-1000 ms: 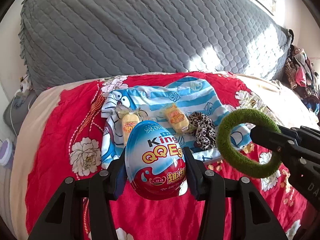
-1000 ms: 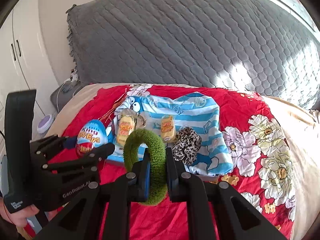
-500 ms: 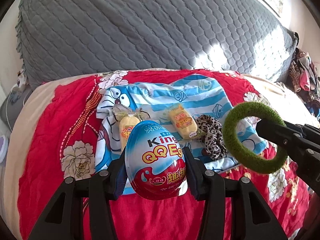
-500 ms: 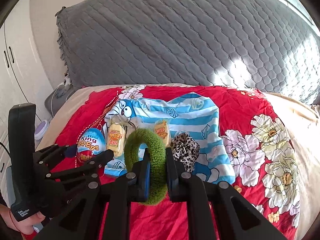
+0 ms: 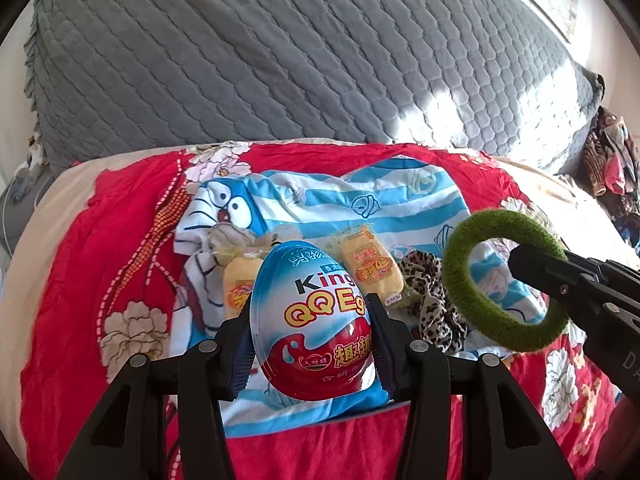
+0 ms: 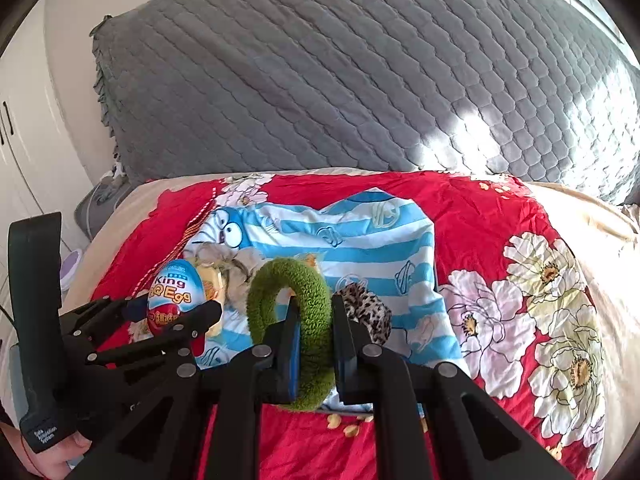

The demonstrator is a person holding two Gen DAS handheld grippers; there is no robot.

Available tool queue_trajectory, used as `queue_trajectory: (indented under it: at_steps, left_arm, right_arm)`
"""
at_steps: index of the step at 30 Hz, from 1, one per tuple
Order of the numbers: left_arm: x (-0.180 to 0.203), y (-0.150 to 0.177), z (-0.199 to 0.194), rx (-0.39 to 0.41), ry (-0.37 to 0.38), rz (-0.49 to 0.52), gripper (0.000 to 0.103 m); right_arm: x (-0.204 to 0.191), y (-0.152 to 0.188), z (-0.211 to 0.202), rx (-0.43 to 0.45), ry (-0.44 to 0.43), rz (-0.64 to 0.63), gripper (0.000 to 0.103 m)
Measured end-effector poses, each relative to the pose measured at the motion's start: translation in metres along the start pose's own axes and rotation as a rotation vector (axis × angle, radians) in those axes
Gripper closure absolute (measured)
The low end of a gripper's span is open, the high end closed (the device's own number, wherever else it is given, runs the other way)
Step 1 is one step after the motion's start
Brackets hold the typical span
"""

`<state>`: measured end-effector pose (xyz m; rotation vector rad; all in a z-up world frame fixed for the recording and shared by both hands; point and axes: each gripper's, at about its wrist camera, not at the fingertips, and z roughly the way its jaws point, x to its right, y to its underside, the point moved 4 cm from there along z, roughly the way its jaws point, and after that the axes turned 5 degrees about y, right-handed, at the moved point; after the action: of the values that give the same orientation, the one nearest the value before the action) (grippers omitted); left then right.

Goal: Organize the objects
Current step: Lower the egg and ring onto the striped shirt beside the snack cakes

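In the left wrist view, a bed [image 5: 60, 320] carries a red floral cover [image 5: 120, 248], with a big grey quilted pillow [image 5: 280, 60] propped at the far side. A blue-striped cartoon shirt [image 5: 380, 204] lies spread on the cover, and on it sit two yellow snack packs [image 5: 370, 266], the left one partly hidden behind the egg, and a leopard scrunchie [image 5: 432, 308] just right of them. A heap of clothes [image 5: 612, 160] shows at the far right edge. The left gripper [image 5: 312, 340] has its jaws about half open and clamped on the sides of a blue and red toy egg [image 5: 316, 320], held upright above the near edge of the shirt. To the right, the right gripper [image 5: 560, 280] reaches in holding a green fuzzy ring [image 5: 500, 276], which hangs over the shirt's right edge and hides part of it. In the right wrist view, the same pillow [image 6: 320, 60], cover [image 6: 500, 208] and shirt [image 6: 360, 240] lie ahead, with white cupboard doors [image 6: 16, 120] at the far left. The right gripper [image 6: 316, 344] has its jaws pressed tight on the ring [image 6: 296, 308], which stands on edge and blocks the sight of the snacks; the scrunchie [image 6: 368, 308] peeks out just right of it. At left, the left gripper [image 6: 176, 312] holds the egg [image 6: 176, 292], and a hand [image 6: 56, 456] grips its handle at the near left corner.
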<state>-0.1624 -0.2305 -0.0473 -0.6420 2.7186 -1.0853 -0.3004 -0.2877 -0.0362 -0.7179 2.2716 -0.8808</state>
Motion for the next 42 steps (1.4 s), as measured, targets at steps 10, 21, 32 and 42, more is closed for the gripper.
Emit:
queue_trajectory:
  at_steps: [10, 21, 32, 42]
  left_arm:
    - [0.007, -0.007, 0.025, -0.013, 0.01, 0.007, 0.051]
    - [0.004, -0.011, 0.046, -0.021, -0.003, 0.002, 0.051]
    - [0.0, -0.009, 0.072, -0.045, -0.02, -0.005, 0.051]
    - [0.0, -0.007, 0.089, -0.054, -0.03, 0.007, 0.051]
  right_arm:
    - [0.009, -0.003, 0.029, -0.012, 0.033, -0.007, 0.09]
    - [0.017, -0.007, 0.053, -0.012, 0.069, -0.007, 0.09]
    - [0.022, -0.006, 0.079, -0.041, 0.082, 0.0, 0.09]
    - [0.025, 0.0, 0.103, -0.077, 0.1, -0.004, 0.089]
